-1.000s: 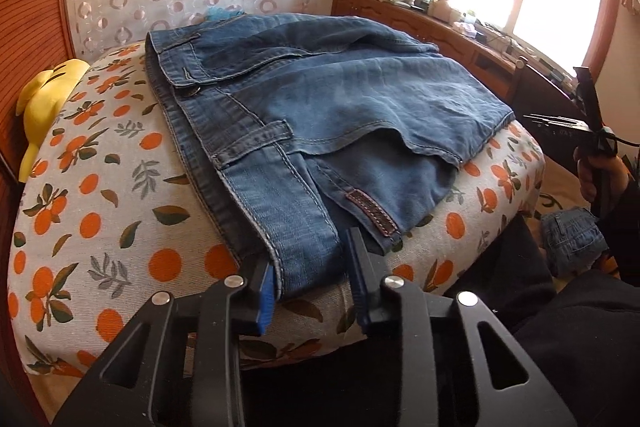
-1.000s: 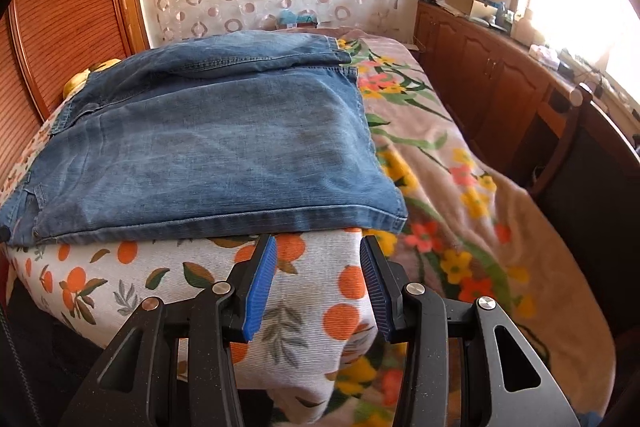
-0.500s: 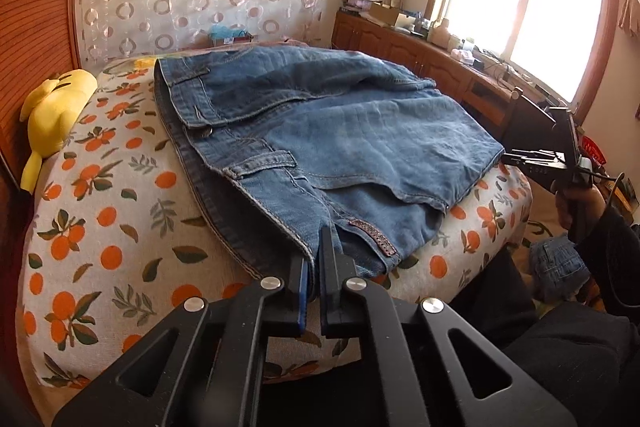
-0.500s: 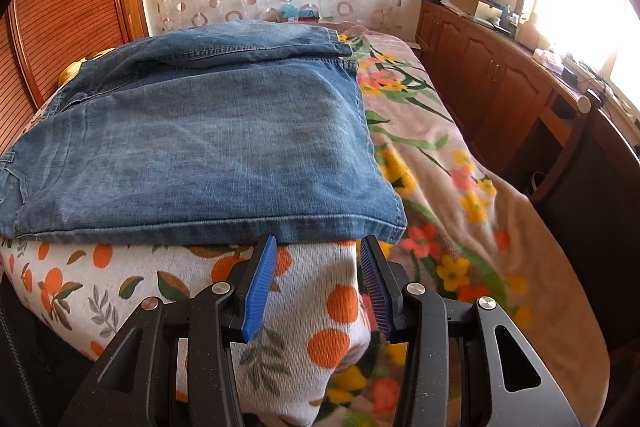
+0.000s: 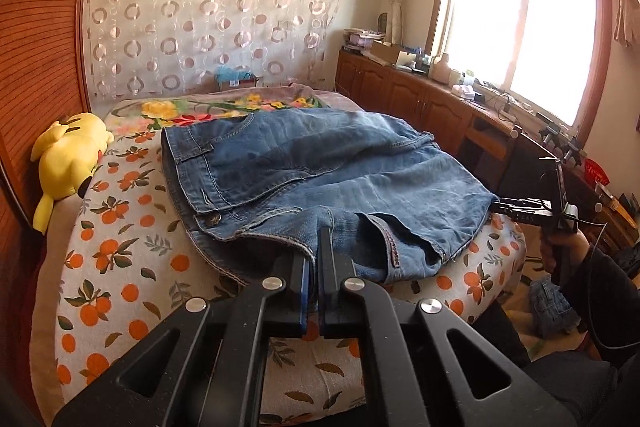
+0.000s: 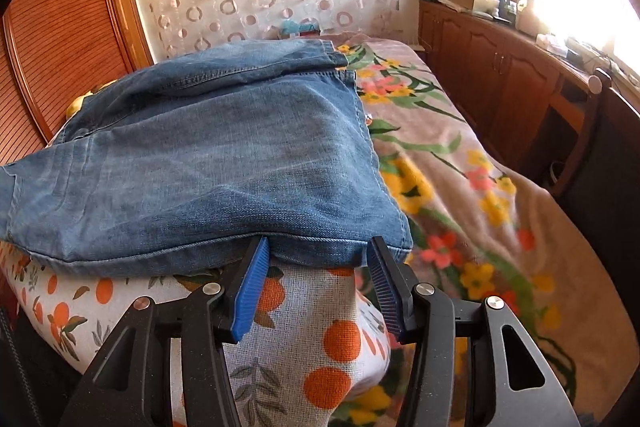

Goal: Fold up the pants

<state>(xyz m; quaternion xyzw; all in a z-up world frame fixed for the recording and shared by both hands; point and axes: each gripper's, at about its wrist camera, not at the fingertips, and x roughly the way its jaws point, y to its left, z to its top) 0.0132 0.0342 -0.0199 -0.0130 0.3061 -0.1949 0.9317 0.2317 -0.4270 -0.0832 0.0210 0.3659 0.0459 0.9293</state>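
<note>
Left claw, lower centre of frame, is clamped on the near hem of the jeans lying mid-frame on the bed, evidently to fold; right claw gapes at the hem, ungripped.

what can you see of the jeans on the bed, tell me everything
The jeans are mid-blue, faded denim, folded into a thick stack lying across the orange-print bedcover. The waistband, belt loops, a metal button and a pocket with a brown trim strip show. The left gripper is clamped on the near waist edge. The right gripper is open, its jaws at the near hem, not yet closed.
</note>
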